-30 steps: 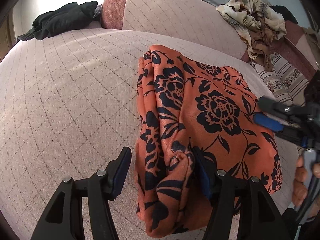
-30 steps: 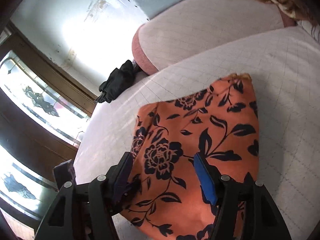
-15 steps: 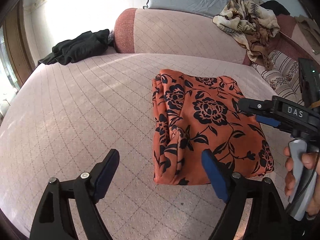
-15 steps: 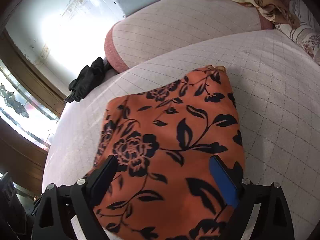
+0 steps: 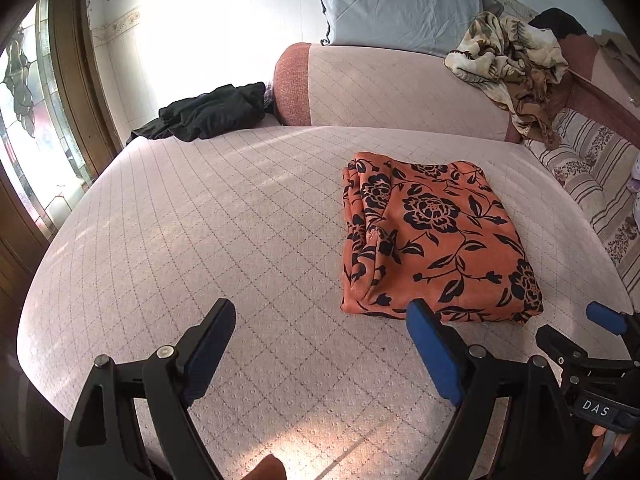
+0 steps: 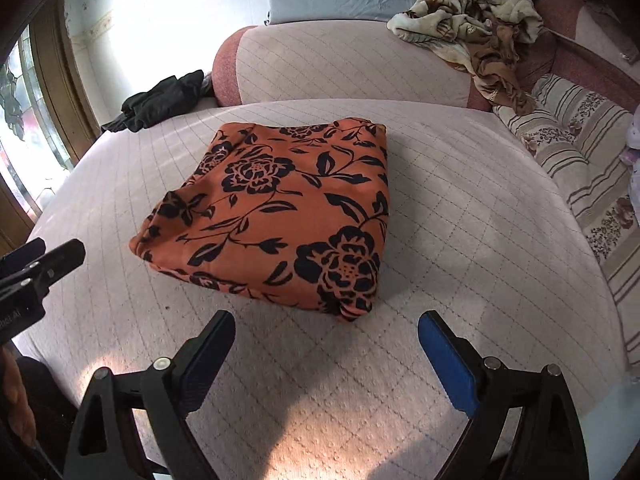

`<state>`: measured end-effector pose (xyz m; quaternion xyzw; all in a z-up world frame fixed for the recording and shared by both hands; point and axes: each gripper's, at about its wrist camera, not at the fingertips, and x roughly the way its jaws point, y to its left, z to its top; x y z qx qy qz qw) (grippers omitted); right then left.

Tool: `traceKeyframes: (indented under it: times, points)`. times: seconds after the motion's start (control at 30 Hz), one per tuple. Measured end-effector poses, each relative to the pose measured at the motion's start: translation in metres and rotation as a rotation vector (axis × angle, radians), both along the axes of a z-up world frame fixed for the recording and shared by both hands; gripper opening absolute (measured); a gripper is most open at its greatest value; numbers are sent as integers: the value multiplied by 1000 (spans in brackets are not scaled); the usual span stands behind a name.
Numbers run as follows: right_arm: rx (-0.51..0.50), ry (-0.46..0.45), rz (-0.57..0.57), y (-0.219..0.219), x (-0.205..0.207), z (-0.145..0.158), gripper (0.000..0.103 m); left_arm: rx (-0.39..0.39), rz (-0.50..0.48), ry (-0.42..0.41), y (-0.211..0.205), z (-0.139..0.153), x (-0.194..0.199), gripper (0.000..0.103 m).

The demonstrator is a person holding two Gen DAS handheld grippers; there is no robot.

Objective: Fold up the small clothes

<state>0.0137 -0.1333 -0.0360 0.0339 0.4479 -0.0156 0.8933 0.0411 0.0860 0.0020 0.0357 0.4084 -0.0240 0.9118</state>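
Both grippers hang spread and empty, left gripper (image 5: 320, 344) with the folded cloth (image 5: 432, 236) ahead to its right, right gripper (image 6: 326, 354) just short of it; soft, light, probably slippery, best pinched at a corner.

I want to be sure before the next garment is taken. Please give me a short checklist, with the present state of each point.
1. Orange floral garment folded into a compact stack: ok.
2. It lies fully on the quilted bed cover, not over an edge: ok.
3. Left gripper open, nothing between its fingers: ok.
4. Right gripper open, clear of the cloth: ok.
5. Next garment to fold, black clothes or patterned heap: cannot tell.
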Motion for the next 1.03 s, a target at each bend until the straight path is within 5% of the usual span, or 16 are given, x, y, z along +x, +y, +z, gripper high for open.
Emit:
traceKeyframes:
  times: [0.27,0.87,1.03]
  points:
    - [-85,-122,8,10,-18,41,101,-31,-24,-35,-7,20,-14,88]
    - [-108,-137,22,13,-19,52,101,-53,-41,-35,-15,25,-10,88]
    - [-113,-137,28,13,-12,54,101,-48,-54,-50,-18,26,-8,95]
